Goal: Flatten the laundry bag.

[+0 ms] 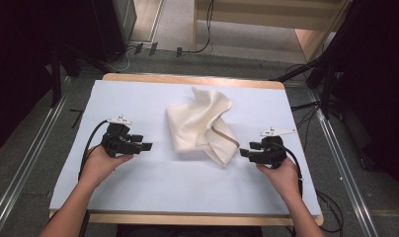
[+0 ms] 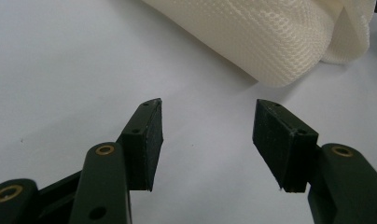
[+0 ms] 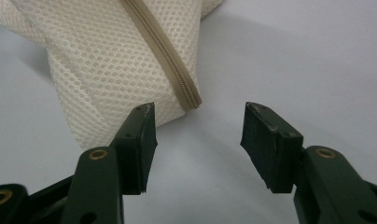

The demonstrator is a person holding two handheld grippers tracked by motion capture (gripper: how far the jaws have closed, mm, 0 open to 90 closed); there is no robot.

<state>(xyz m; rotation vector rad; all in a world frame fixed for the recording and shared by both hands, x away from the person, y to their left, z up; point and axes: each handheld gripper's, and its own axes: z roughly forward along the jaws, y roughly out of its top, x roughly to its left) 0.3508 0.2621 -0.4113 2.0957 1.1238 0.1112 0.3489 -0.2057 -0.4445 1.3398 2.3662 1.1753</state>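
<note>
A cream mesh bag (image 1: 202,126) lies crumpled in the middle of the pale blue table top (image 1: 153,182). Its tan zipper (image 3: 165,53) runs along the corner nearest my right gripper. My left gripper (image 1: 147,146) is held open just left of the bag, pointing at it; the bag's rounded mesh edge (image 2: 270,42) sits a short way beyond its jaws. My right gripper (image 1: 243,152) is open too, right of the bag's lower corner (image 3: 107,112), with that corner just past its left jaw. Both grippers (image 2: 207,140) (image 3: 198,144) have nothing between their jaws.
The table's wooden rim (image 1: 192,79) shows at the far edge and along the near edge. Dark stands and cables (image 1: 316,74) stand on the floor around the table. Bare table surface lies in front of the bag between the two hands.
</note>
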